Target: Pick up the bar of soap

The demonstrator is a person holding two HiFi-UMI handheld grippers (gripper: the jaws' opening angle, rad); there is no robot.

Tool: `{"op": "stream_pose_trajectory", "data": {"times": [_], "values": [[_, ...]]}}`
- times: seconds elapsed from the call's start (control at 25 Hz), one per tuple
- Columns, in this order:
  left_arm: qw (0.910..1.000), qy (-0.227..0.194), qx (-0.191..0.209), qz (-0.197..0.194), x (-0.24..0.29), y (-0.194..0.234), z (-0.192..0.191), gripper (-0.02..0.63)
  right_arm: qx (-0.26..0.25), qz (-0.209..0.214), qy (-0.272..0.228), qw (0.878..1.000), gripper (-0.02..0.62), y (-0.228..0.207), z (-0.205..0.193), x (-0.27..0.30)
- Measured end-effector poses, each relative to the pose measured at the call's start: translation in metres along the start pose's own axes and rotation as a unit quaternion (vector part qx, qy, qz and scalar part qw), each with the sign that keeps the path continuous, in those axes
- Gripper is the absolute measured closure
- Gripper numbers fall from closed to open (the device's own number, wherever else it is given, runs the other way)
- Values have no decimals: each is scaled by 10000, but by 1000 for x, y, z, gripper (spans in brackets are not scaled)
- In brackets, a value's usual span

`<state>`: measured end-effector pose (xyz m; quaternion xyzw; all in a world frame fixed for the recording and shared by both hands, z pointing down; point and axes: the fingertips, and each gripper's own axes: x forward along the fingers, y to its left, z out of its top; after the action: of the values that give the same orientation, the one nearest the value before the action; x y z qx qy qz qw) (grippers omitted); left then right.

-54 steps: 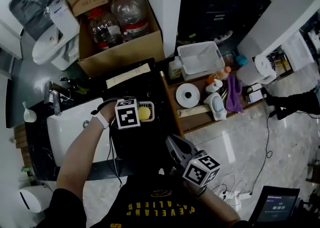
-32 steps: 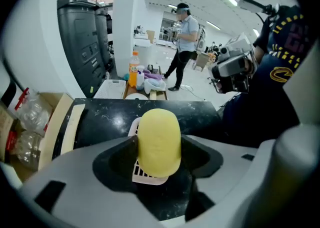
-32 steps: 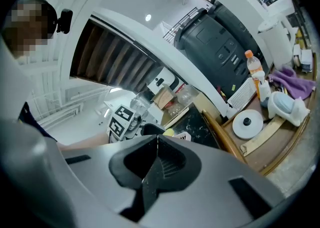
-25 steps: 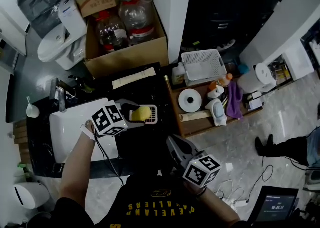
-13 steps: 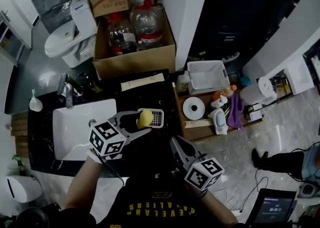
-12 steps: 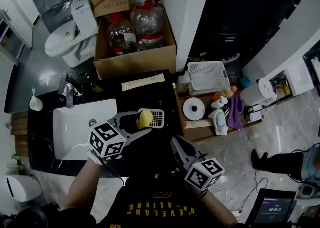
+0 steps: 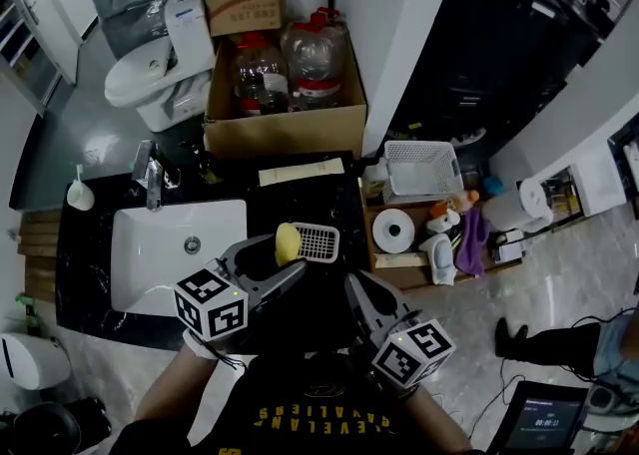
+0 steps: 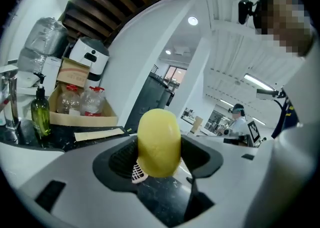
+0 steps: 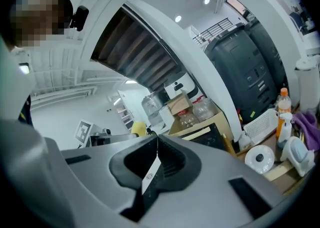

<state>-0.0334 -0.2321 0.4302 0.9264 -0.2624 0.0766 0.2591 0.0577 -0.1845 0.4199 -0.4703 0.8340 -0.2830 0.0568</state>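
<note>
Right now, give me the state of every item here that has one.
Yellow oval bar of soap, clamped upright between the left jaws.
Left gripper, shut on the soap.
Right gripper, shut, nothing in it.
White slotted soap dish, on the counter, bare.
Brown cardboard box, open on top.

soap [image 7: 288, 242] between sink [image 7: 150, 265] and tray [image 7: 322, 241] | bottles [image 7: 292, 66] in box [image 7: 285, 132] | box behind counter [image 7: 250, 190]
</note>
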Motion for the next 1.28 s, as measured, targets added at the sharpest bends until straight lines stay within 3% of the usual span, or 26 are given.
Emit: {"op": "stream_pose_trajectory", "data": {"times": [0.52, 1.28], "values": [[9974, -711, 6, -130, -27, -30, 39, 324, -345, 239, -297, 9987, 577, 24, 29, -5], [9968, -738, 13, -302, -23, -49, 50, 324, -194, 258, -281, 9991, 577, 17, 24, -9]]}}
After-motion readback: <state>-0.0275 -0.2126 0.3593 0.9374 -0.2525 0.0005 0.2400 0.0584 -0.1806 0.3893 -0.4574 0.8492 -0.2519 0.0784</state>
